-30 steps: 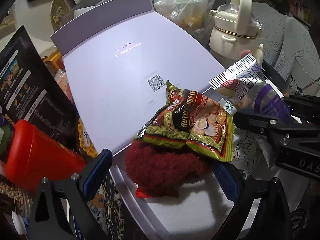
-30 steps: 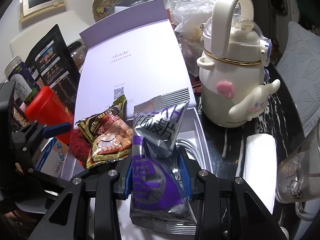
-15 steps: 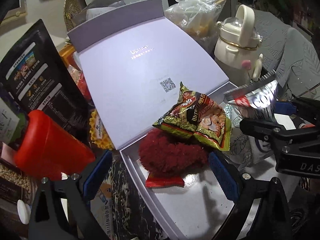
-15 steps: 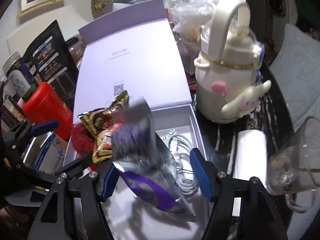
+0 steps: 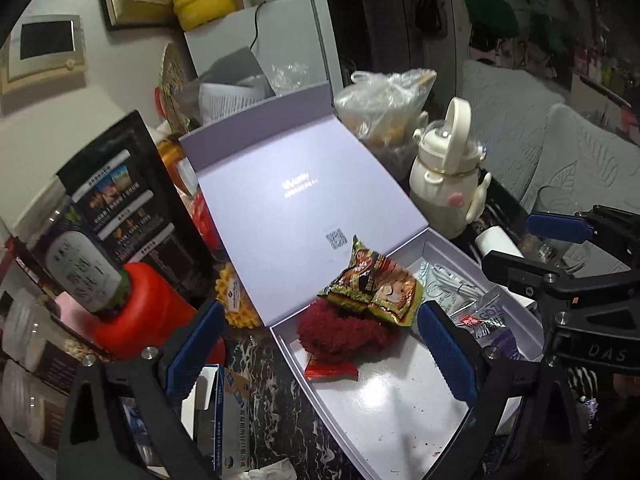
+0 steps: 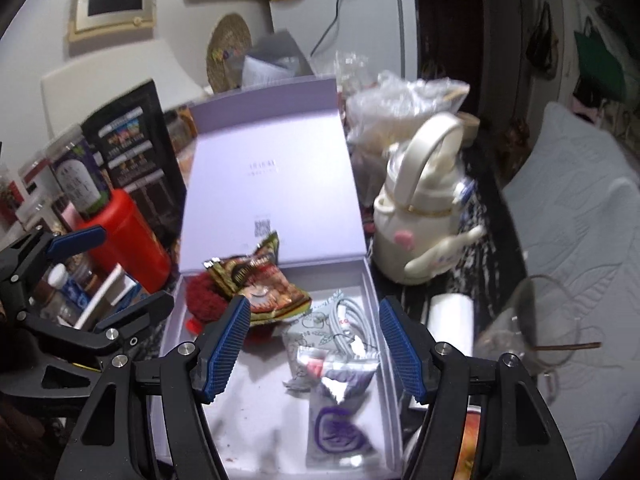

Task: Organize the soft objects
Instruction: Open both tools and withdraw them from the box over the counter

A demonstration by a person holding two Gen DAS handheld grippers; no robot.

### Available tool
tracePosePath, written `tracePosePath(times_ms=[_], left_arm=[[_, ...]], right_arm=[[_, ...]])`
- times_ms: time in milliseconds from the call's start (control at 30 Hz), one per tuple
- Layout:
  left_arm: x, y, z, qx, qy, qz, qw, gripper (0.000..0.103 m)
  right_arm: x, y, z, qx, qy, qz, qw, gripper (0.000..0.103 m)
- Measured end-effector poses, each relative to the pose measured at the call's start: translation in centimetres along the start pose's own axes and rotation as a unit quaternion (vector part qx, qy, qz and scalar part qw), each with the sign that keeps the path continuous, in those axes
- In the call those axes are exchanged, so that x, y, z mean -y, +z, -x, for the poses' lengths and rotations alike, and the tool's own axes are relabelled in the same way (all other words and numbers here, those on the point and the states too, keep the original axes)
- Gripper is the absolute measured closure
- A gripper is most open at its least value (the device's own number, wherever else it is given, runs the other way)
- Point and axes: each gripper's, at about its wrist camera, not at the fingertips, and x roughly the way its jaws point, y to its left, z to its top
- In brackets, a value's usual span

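Several soft things lie inside the open lavender box (image 6: 370, 280), whose lid (image 6: 272, 184) leans back behind it. At the box's far left corner sits a red fuzzy bundle (image 5: 340, 326), and a red-and-gold snack packet (image 5: 372, 284) rests on top of it. A small red wrapper (image 5: 330, 369) lies on the box floor just in front of the bundle. Toward the right side of the box, a clear pouch holding a coiled white cable (image 6: 352, 316) lies flat, and the silver-and-purple snack bag (image 6: 340, 408) lies partly over its near edge, close to the right wall.

Both pairs of tongs hover above the box. The right tongs (image 6: 314, 344) are spread with nothing between their blue pads (image 6: 228, 344); the silver-and-purple bag lies below the gap, untouched. The left tongs (image 5: 316, 354) are also spread wide and empty.

On the dark marbled table (image 5: 264, 364) beside the box stand a red canister (image 5: 152, 312) on the left and a cream kettle-shaped bottle (image 5: 446, 196) on the right, with a tied plastic bag (image 5: 384, 100) behind it.
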Motion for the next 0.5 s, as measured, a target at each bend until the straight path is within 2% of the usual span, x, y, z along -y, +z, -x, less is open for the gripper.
tracePosePath(times_ms=[500], left_arm=[[-1.3,0.0,10.4,0.085,-0.02,0.019,0.996,0.004]], right_arm=[[-3.9,-0.1,11.3,0.092,-0.032,0.027,0.995,0.035]])
